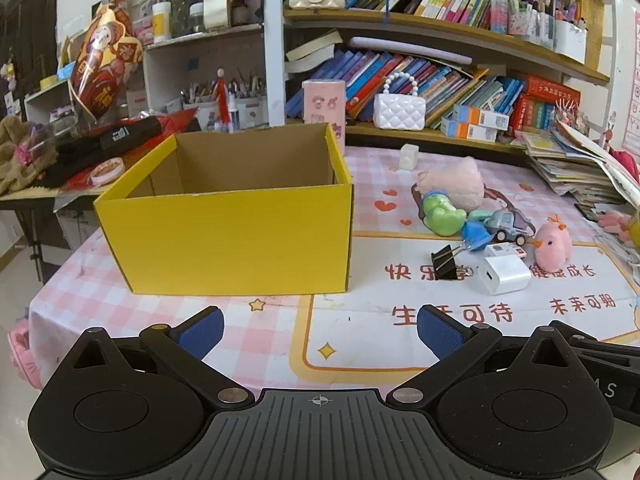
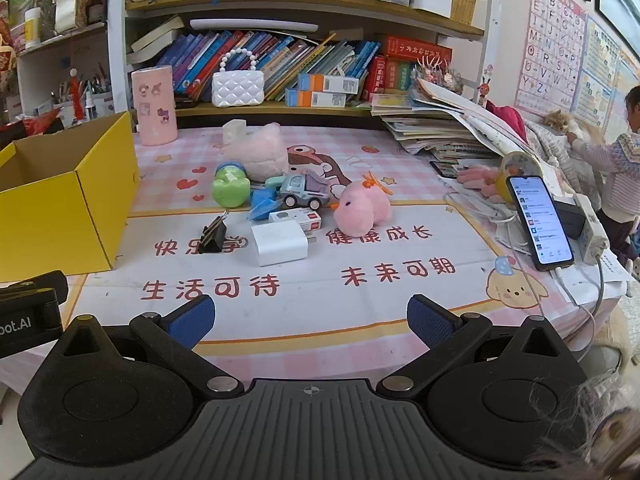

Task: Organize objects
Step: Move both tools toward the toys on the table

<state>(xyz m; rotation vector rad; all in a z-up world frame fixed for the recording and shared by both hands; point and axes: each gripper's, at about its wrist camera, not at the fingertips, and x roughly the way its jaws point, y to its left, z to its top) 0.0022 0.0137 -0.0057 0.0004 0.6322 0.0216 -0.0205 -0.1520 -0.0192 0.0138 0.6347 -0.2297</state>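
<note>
Both claws (image 1: 320,330) (image 2: 311,318) spread, toys (image 2: 288,204) well ahead.

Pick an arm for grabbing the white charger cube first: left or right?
Right, probably. The white square charger cube lies almost straight ahead of the open right gripper. From the open left gripper, it sits off to the right, while the yellow cardboard box fills that view.

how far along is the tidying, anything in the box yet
Nothing looks done: what shows of the yellow box interior is bare. Nothing is in hand; the left gripper and right gripper are both open. Still on the table: binder clip, white charger, toy truck, pink chick.
</note>
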